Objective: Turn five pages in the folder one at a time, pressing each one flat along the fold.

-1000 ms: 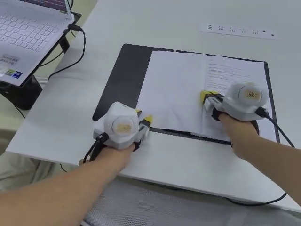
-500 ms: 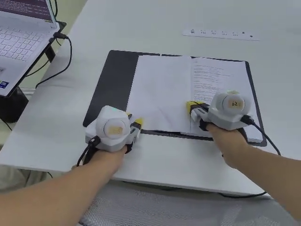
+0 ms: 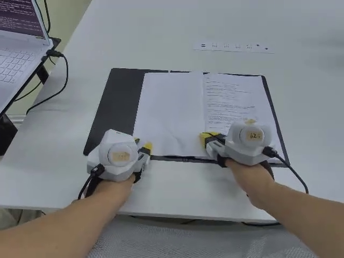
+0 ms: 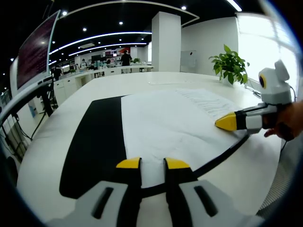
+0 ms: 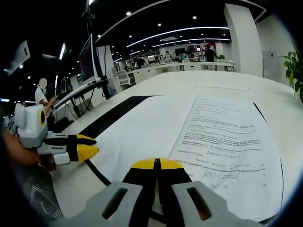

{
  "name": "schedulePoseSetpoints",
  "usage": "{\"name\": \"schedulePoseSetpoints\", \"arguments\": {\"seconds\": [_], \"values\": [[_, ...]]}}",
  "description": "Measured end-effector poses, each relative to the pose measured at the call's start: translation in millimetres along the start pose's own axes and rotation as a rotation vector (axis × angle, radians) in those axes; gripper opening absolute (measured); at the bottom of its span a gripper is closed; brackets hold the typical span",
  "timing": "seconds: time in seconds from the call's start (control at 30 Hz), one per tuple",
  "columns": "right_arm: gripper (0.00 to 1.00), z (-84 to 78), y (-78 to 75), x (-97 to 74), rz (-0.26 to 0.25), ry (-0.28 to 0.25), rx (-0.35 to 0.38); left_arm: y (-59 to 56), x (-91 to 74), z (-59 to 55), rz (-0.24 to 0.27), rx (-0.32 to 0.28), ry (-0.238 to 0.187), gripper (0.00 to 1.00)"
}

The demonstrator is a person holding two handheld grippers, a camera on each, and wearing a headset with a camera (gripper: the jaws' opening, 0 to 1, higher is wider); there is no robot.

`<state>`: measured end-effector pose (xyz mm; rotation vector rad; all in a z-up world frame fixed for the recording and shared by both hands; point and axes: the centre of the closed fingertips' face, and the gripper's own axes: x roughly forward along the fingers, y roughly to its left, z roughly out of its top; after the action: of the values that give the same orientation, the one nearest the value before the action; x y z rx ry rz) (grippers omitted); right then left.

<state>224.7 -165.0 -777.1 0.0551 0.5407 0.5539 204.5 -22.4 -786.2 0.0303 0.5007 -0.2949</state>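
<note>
White workbench [image 3: 177, 183] carries the work, and nearest the person both grippers sit at the folder's front edge. The left gripper [image 4: 152, 163] has its yellow-tipped jaws only a narrow slit apart, with nothing seen between them. Its tips are at the near edge of the blank page [image 3: 169, 107], close to that page's left corner. The right gripper [image 5: 156, 163] has its jaws pressed together tip to tip and holds nothing that can be seen. It is low over the near edge of the paper, close to the fold, with the printed page [image 5: 227, 142] spreading out ahead of it and to its right. The two grippers are apart, side by side, and each one appears in the other's gripper view.

The black folder [image 3: 115, 102] lies open and flat on the bench. Its bare black inner cover shows on the left, the blank page comes next, and the printed page lies right of the fold. Both sheets lie down against the folder.

Beyond the folder a white power strip [image 3: 234, 47] lies on the bench. At the far left stands an open laptop [image 3: 13, 54] with a dark cable [image 3: 56, 80] trailing from it. A green plant [image 4: 232, 66] stands at the far side of the room.
</note>
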Motion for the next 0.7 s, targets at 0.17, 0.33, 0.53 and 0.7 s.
{"name": "schedulePoseSetpoints", "arguments": {"seconds": [0.17, 0.33, 0.53, 0.7], "values": [[0.0, -7.9, 5.9, -8.7, 0.008, 0.011, 0.002, 0.3, -0.9, -0.1, 0.001, -0.005, -0.001, 0.17], [0.0, -14.9, 11.8, -17.3, 0.017, 0.016, 0.018, 0.5, -1.1, -0.1, 0.001, -0.008, -0.001, 0.17], [0.0, -21.9, 17.4, -25.9, 0.02, 0.034, 0.074, 0.4, -1.1, -0.1, 0.001, -0.006, -0.001, 0.17], [0.0, -28.7, 24.2, -34.6, 0.03, 0.081, 0.116, 0.4, -1.2, -0.1, 0.0, -0.002, -0.001, 0.17]]}}
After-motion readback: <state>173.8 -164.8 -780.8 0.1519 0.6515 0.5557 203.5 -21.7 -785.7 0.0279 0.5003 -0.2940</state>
